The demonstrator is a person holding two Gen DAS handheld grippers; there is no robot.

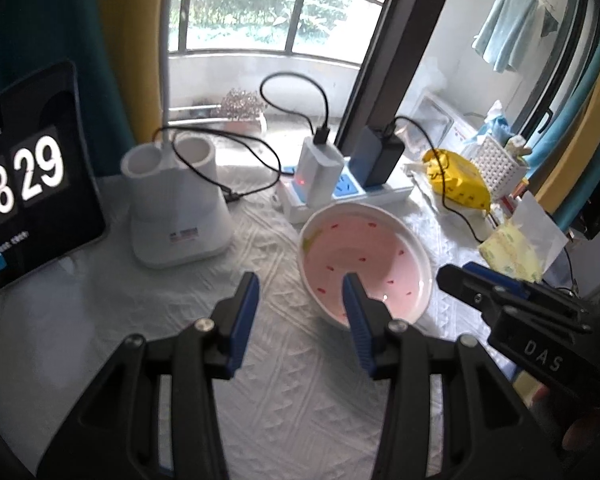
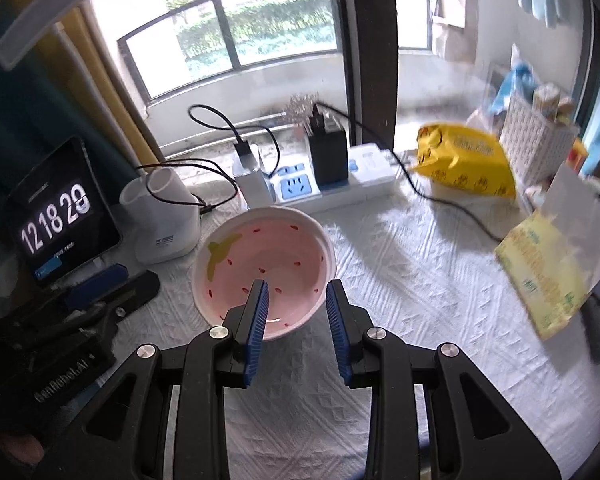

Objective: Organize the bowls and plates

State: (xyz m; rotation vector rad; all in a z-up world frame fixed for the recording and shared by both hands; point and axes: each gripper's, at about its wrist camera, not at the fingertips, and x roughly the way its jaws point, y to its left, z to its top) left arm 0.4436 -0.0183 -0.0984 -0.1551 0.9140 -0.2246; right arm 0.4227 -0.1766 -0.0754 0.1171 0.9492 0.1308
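The counter (image 1: 100, 340), under a white textured cloth, fills the lower frame of both views. A pink bowl (image 1: 364, 264) sits on it at centre. The left hand-held gripper (image 1: 300, 292) is released, empty, its right finger over the bowl's near rim. The right hand-held gripper (image 2: 296, 300), also released and empty, hovers at the bowl's near edge.

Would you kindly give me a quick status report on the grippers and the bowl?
Left gripper open, empty. Right gripper open, empty, over pink bowl's near rim. Bowl upright on tablecloth. Power strip and cables just behind it.
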